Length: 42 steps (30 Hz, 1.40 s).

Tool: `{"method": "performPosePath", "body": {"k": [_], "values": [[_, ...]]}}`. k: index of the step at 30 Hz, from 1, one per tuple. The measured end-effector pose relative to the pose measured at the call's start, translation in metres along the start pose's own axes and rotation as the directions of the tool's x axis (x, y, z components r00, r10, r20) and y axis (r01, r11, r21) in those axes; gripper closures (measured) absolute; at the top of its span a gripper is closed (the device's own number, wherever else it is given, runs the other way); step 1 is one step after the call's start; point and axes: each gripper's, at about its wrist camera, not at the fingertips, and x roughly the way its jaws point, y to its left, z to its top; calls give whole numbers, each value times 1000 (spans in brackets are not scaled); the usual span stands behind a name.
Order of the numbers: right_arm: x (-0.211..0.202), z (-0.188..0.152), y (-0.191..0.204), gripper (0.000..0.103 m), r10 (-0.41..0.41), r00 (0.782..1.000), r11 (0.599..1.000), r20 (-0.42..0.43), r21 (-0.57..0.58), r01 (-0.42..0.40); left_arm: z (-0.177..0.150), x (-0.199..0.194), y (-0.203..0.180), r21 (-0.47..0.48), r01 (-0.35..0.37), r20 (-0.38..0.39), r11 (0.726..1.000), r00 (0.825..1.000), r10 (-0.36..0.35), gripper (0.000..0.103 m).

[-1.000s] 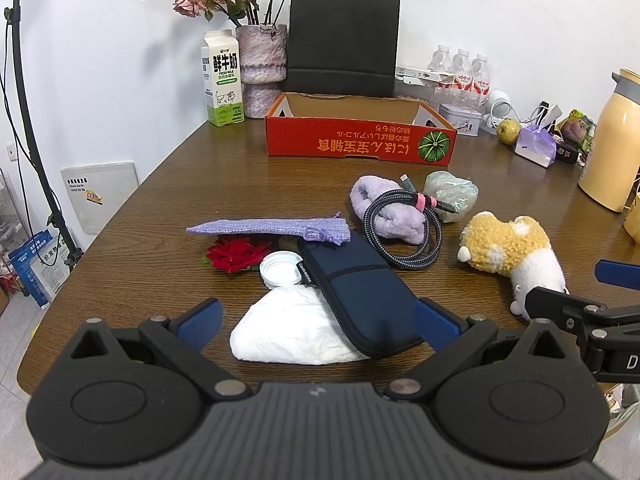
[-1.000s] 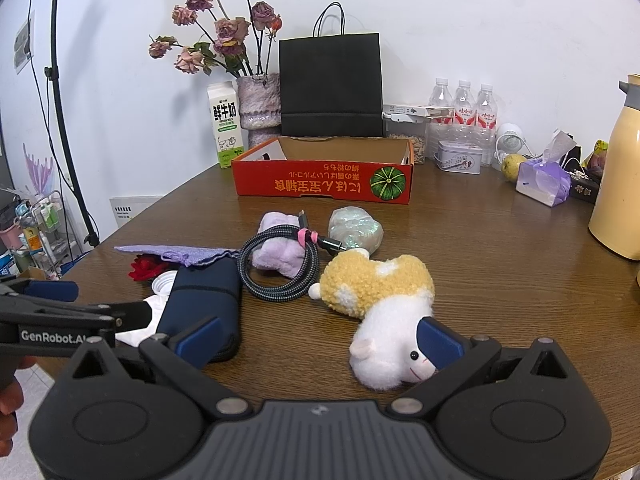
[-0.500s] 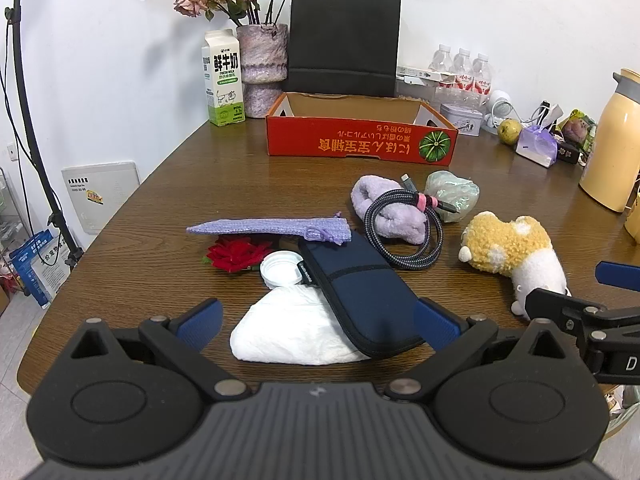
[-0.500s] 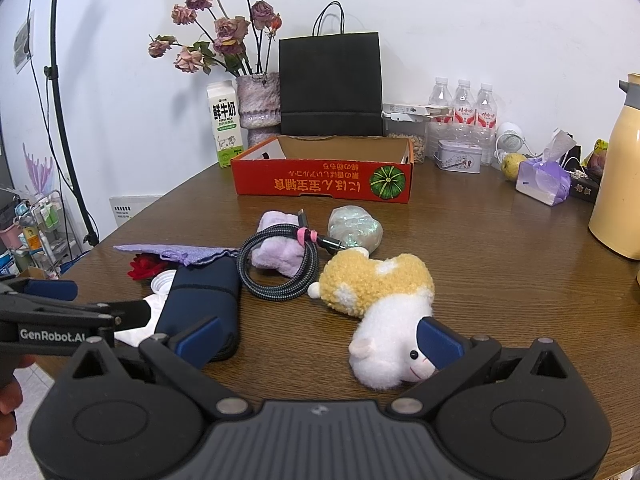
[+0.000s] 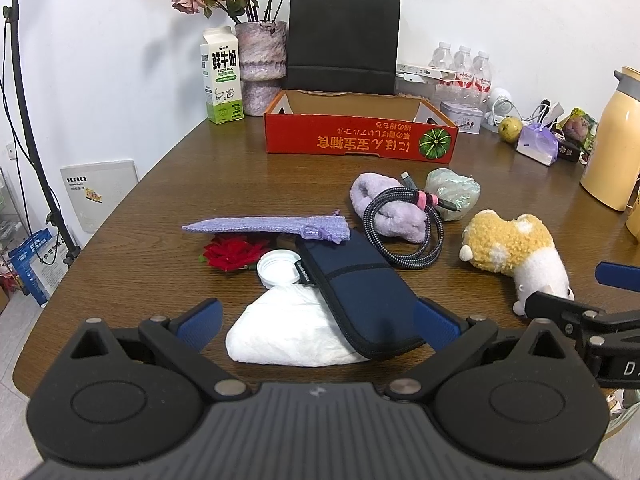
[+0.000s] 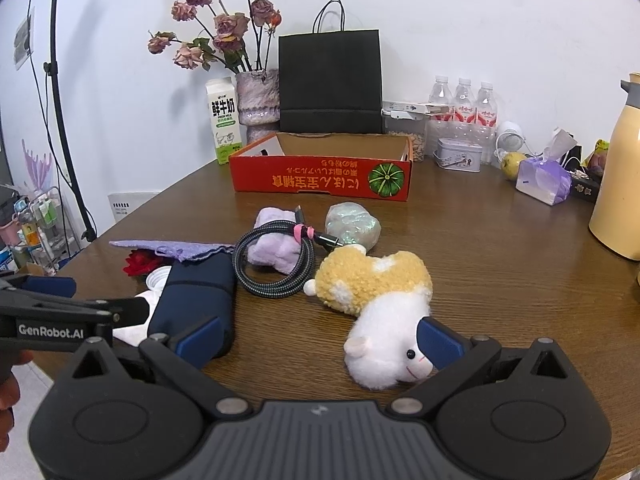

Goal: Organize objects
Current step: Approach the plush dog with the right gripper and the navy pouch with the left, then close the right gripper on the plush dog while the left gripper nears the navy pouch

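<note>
Hovering over the tabletop (image 5: pixel 168 184), both spread and empty: left claw (image 5: pixel 316 320) framing the navy pouch (image 5: pixel 356 296), right claw (image 6: pixel 318 338) flanking the plush toy (image 6: pixel 380 300)

The left gripper (image 5: pixel 316 320) hangs wide open over the bench (image 5: pixel 168 200), a navy pouch (image 5: pixel 356 292) lying on a white cloth (image 5: pixel 284 328) between its fingers. A red box (image 5: pixel 360 142) stands beyond.
</note>
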Motion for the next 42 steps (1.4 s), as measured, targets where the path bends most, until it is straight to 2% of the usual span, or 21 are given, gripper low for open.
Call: {"method": "performPosePath", "body": {"k": [27, 42], "values": [[14, -2, -1, 0, 7, 1000, 1000, -21, -18, -7, 5, 19, -7, -4, 3, -15, 1000, 1000, -3, 0], [28, -2, -16, 0, -27, 999, 1000, -28, -11, 27, 7, 28, -8, -10, -3, -28, 1000, 1000, 3, 0]]}}
